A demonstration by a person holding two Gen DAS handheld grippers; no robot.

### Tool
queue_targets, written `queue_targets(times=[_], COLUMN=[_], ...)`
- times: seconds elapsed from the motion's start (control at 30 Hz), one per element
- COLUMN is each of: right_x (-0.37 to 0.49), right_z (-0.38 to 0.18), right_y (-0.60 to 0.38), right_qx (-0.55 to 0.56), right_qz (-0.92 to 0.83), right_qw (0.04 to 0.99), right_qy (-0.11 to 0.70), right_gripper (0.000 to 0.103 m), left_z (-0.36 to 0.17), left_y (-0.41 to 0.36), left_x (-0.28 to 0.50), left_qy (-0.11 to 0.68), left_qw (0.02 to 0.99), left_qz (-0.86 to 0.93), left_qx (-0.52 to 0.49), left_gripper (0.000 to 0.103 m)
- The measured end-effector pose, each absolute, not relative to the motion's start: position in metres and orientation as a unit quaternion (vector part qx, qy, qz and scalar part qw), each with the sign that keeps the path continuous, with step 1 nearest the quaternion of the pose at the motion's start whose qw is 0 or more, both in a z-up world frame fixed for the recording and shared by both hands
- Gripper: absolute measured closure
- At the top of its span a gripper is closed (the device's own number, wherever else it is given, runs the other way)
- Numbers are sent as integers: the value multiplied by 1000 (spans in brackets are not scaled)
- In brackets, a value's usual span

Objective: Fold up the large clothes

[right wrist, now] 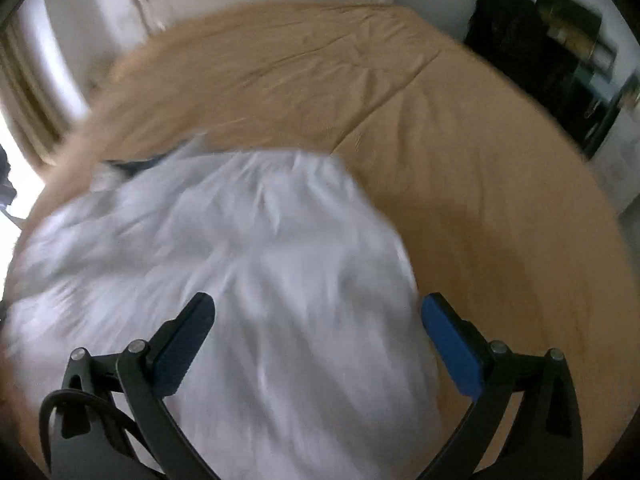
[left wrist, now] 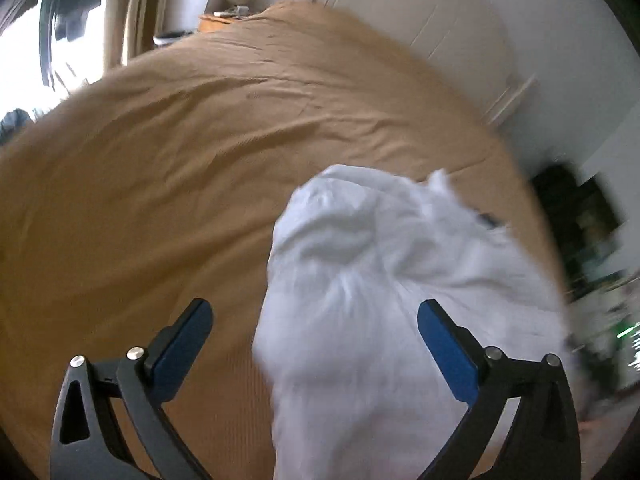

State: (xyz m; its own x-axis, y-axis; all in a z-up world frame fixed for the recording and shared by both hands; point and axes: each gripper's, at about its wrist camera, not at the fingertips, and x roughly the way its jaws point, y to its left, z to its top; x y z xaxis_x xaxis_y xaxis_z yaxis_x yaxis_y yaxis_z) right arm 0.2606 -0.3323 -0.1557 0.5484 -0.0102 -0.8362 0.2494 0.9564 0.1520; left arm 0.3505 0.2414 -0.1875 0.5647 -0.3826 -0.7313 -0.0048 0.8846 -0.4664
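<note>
Left hand-held gripper (left wrist: 315, 312) jaws spread wide; right hand-held gripper (right wrist: 318, 306) likewise.

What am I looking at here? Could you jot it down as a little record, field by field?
Setting: bedroom
Surface: tan bedspread
Garment: white cloth, crumpled in a heap, not yet folded
Left hand-held gripper: open, holding nothing
Right hand-held gripper: open, holding nothing
Image quality: blurred
</note>
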Motion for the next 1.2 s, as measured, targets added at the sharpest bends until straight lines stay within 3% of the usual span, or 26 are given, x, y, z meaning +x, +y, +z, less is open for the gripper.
queue_targets(times=[0.23,0.3,0.5,0.7,0.9,0.93,1.0,1.03,1.13,1.2], right_x=[169,160,159,138,175,178,179,177,164,146], right_z=[-212,-221,-219,-255,-257,-254,-250,-248,-225,-206], right_y=[-356,-354,-353,-370,-356,-355,-355,-355,-348,-347], right_qx=[339,346,298,421,436,436,439,440,423,427], right_qz=[58,51,-9,65,93,93,78,79,82,94], right_qw=[807,810,821,773,778,785,795,797,812,814], right_qy=[480,471,486,470,443,430,411,406,395,382], right_gripper=[0,0,0,0,0,1,27,32,49,57], left_z=[-255,-279,-270,-274,-280,-280,-280,-278,-252,-232], left_y=[258,241,216,210,192,190,191,191,185,186], left_x=[288,295,309,313,342,342,342,338,325,312], left_qy=[452,494,490,482,468,466,464,457,449,444], left_qw=[750,726,753,749,743,749,755,756,773,775], left_qz=[-206,-202,-214,-213,-211,-197,-160,-150,-144,-154], left_qx=[-438,-433,-384,-403,-430,-428,-436,-444,-425,-423], left_gripper=[0,1,1,0,3,22,41,51,68,70])
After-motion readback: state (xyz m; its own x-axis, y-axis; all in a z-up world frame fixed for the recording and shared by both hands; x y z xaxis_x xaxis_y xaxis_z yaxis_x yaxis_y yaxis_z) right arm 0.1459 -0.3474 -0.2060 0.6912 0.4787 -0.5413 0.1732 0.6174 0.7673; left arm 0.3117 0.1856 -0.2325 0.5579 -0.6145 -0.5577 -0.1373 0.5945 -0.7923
